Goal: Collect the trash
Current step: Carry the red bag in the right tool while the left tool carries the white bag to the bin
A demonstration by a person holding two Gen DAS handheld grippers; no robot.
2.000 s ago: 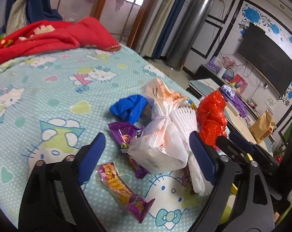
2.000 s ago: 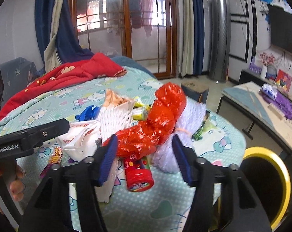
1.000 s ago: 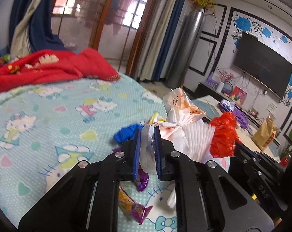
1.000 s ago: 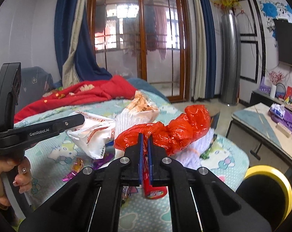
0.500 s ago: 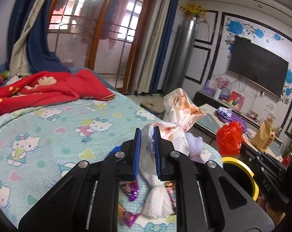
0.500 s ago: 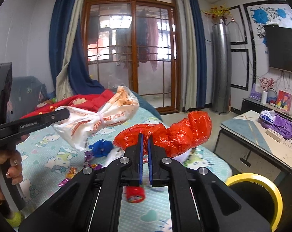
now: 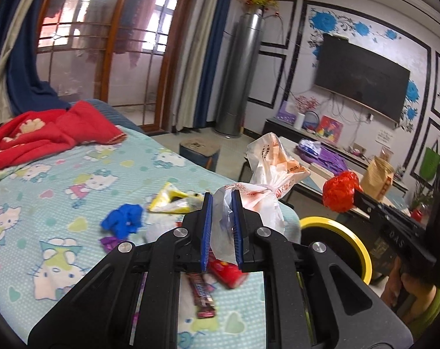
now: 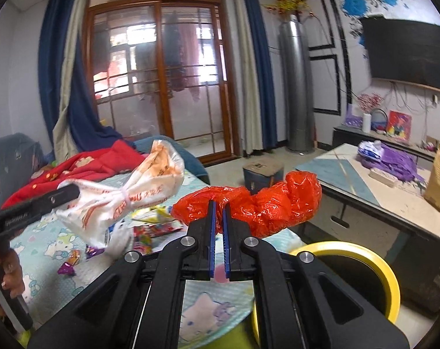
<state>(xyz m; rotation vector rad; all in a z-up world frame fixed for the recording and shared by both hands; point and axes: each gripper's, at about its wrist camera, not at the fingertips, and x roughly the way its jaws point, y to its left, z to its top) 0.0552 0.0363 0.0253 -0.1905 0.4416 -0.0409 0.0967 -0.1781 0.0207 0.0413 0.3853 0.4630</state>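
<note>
The right gripper (image 8: 217,212) is clamped on a crumpled red plastic bag (image 8: 266,206), which hangs in the air above the edge of the bed (image 8: 54,241) and up-left of the yellow-rimmed bin (image 8: 362,264). To the left, the left gripper (image 8: 65,195) pinches a white and orange plastic bag (image 8: 132,195), lifted clear of the cartoon-cat sheet. Below it, candy wrappers (image 8: 71,261) and a colourful snack packet (image 8: 159,228) lie scattered on the bed, with a red blanket (image 8: 83,171) bunched behind
</note>
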